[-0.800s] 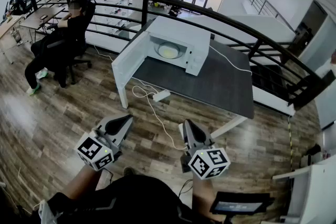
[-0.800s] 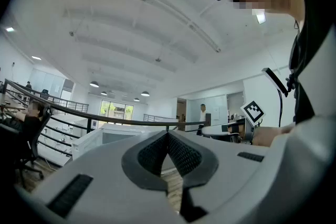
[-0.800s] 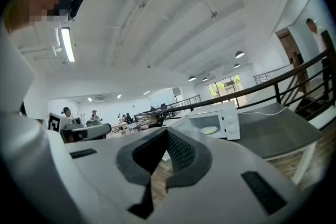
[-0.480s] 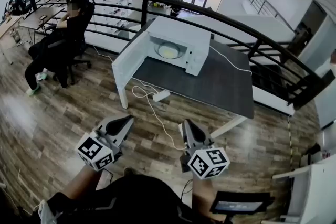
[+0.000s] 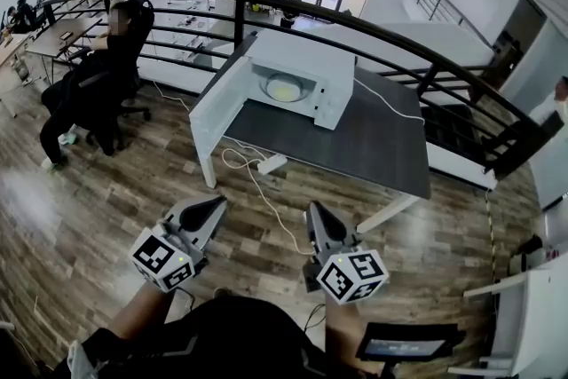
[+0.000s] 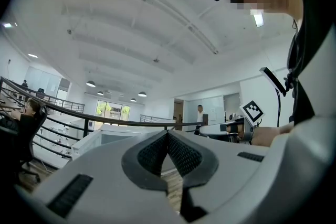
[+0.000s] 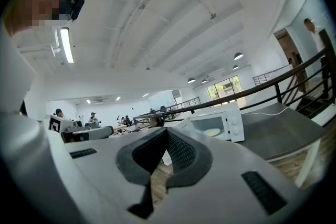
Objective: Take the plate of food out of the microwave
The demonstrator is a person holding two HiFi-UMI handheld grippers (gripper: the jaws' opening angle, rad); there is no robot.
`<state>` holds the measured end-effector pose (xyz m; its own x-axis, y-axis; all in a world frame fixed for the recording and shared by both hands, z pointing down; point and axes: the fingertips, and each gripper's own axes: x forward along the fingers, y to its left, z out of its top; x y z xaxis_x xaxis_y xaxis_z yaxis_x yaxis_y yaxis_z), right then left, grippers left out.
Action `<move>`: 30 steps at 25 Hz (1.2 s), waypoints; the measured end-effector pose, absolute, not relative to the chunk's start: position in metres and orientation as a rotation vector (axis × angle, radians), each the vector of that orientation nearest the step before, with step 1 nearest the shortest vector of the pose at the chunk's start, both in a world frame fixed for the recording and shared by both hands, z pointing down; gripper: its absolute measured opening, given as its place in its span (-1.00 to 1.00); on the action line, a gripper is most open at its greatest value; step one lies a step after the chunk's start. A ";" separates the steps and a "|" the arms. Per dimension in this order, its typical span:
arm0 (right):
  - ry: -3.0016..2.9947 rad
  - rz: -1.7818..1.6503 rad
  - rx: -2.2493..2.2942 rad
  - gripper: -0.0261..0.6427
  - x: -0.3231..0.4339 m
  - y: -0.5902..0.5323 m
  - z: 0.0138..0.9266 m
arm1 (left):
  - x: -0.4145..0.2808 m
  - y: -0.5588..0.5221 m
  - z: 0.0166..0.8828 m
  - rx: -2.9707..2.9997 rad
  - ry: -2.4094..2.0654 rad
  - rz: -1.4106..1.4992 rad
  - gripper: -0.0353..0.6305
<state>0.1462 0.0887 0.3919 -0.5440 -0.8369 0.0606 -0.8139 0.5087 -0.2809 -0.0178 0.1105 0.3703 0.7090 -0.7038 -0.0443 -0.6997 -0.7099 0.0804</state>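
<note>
Head view: your left gripper and right gripper hang low over the wood floor, well apart from the table. The plate of food sits inside the microwave, whose door is open.
Left gripper view: jaws together, nothing between them.
Right gripper view: jaws together, nothing between them.

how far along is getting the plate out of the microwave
Done: the microwave door stands open, the plate of food visible inside. In hand: nothing; the left tool and right tool are both shut and empty, away from the table. Left: approach, grip the plate, bring it out.
</note>
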 end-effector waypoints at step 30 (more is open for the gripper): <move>2.613 -0.502 -1.443 -0.93 0.117 0.003 0.395 | -0.041 0.037 0.373 2.846 -1.134 -0.100 -0.88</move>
